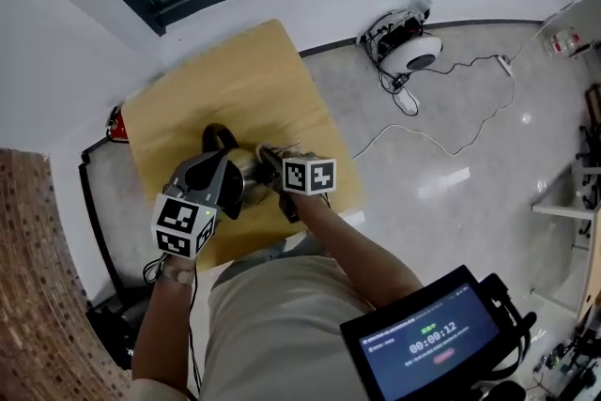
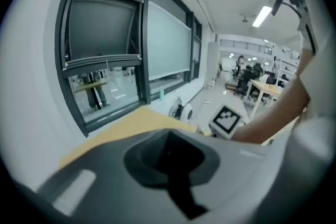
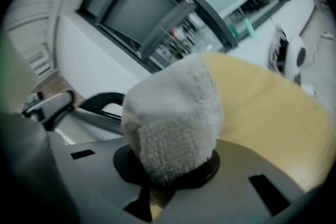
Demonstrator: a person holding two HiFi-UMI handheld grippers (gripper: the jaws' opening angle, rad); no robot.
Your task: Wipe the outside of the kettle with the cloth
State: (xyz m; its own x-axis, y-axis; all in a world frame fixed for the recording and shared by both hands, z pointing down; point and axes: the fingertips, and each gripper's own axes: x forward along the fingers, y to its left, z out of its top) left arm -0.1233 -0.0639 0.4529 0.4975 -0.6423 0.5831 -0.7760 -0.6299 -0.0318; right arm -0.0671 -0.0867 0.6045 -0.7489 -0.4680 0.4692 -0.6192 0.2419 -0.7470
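My right gripper [image 3: 169, 182] is clamped on the fluffy off-white cloth [image 3: 173, 123], wad sticking out past the jaws. The left gripper [image 2: 173, 165] looks closed w/ nothing in it, though that view is soft, so not 100% sure. The steel kettle w/ black loop handle [image 1: 242, 166] sits mid-way on the square light-wood table [image 1: 254, 61], between both grippers, cloth at its right side. For the wipe: keep the squeeze firm so the wad doesn't slip, press the cloth flat on the wall, sweep round the body in overlapping passes top to base, and brace w/ the left so the kettle doesn't skid towards the far edge.
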